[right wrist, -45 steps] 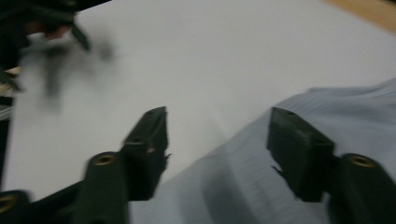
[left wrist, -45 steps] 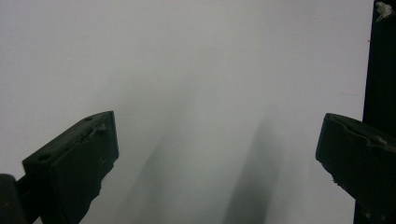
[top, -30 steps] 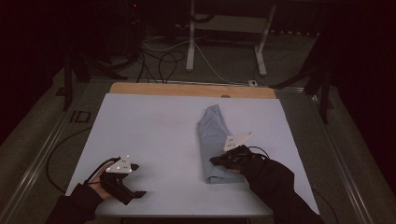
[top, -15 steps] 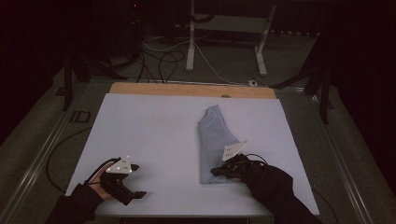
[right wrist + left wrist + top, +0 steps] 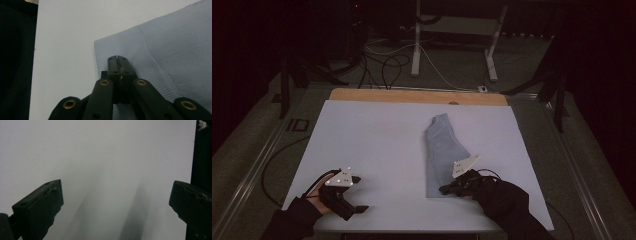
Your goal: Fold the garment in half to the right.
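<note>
A pale blue folded garment (image 5: 443,150) lies lengthwise right of the middle of the white table (image 5: 372,140), its ribbed hem toward me. My right gripper (image 5: 446,189) is shut at the hem's near left corner. In the right gripper view its closed tips (image 5: 117,58) rest over the ribbed band (image 5: 130,42), and no cloth shows between them. My left gripper (image 5: 360,193) sits near the front left edge. In the left gripper view it (image 5: 115,202) is open, with bare table between the jaws.
A wooden strip (image 5: 417,96) runs along the table's far edge. Beyond it, cables (image 5: 387,65) and a metal stand's legs (image 5: 416,45) are on the dark floor. The table's edge (image 5: 193,170) shows as a dark band beside the left gripper.
My right gripper has moved down the garment toward me, from its middle to the hem's near corner, and lower. The left gripper has stayed in place.
</note>
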Action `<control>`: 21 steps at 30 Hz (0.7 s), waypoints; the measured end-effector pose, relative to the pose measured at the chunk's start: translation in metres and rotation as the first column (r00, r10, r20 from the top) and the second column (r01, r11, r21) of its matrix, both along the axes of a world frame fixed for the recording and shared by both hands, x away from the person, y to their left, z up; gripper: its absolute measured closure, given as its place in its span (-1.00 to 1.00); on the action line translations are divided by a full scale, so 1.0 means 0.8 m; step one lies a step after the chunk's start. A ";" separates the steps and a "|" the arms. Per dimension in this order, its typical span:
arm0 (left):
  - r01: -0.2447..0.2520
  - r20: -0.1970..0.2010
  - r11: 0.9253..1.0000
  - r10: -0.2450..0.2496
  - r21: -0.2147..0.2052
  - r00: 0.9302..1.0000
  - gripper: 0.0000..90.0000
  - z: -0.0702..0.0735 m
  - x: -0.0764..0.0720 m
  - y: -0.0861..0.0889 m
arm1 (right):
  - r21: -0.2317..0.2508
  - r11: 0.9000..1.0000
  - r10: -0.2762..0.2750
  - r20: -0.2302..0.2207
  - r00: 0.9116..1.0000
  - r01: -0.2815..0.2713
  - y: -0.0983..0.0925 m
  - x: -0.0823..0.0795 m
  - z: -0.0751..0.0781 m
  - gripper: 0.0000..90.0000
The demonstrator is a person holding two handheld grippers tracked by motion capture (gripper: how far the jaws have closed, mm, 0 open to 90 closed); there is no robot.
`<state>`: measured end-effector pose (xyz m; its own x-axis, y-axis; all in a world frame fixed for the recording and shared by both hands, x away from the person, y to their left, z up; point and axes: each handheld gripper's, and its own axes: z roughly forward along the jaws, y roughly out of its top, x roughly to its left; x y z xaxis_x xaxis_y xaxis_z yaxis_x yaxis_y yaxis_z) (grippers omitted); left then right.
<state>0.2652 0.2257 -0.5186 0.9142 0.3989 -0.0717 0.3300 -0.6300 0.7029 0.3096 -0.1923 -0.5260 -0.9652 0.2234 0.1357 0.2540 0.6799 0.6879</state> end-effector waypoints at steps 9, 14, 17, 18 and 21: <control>0.005 -0.002 1.000 -0.005 0.003 1.000 -0.99 0.000 0.000 -0.002 | 0.012 1.000 -0.002 -0.010 1.000 0.003 0.000 0.002 -0.001 1.00; 0.006 -0.003 1.000 -0.006 0.005 1.000 -0.99 0.000 0.000 -0.002 | 0.011 1.000 0.000 0.001 1.000 0.000 0.001 0.003 0.000 1.00; 0.004 -0.003 1.000 -0.004 0.002 1.000 -0.99 0.000 0.000 -0.001 | 0.034 0.999 -0.017 0.013 1.000 0.017 0.000 0.004 0.005 1.00; 0.003 -0.003 1.000 -0.003 0.000 1.000 -0.99 0.000 0.000 0.000 | 0.048 0.999 -0.027 0.011 1.000 0.026 0.000 0.005 0.008 0.99; 0.004 -0.005 1.000 -0.004 -0.006 1.000 -0.99 0.000 0.000 0.000 | 0.076 0.997 -0.028 0.023 0.999 0.026 0.000 0.004 0.014 0.80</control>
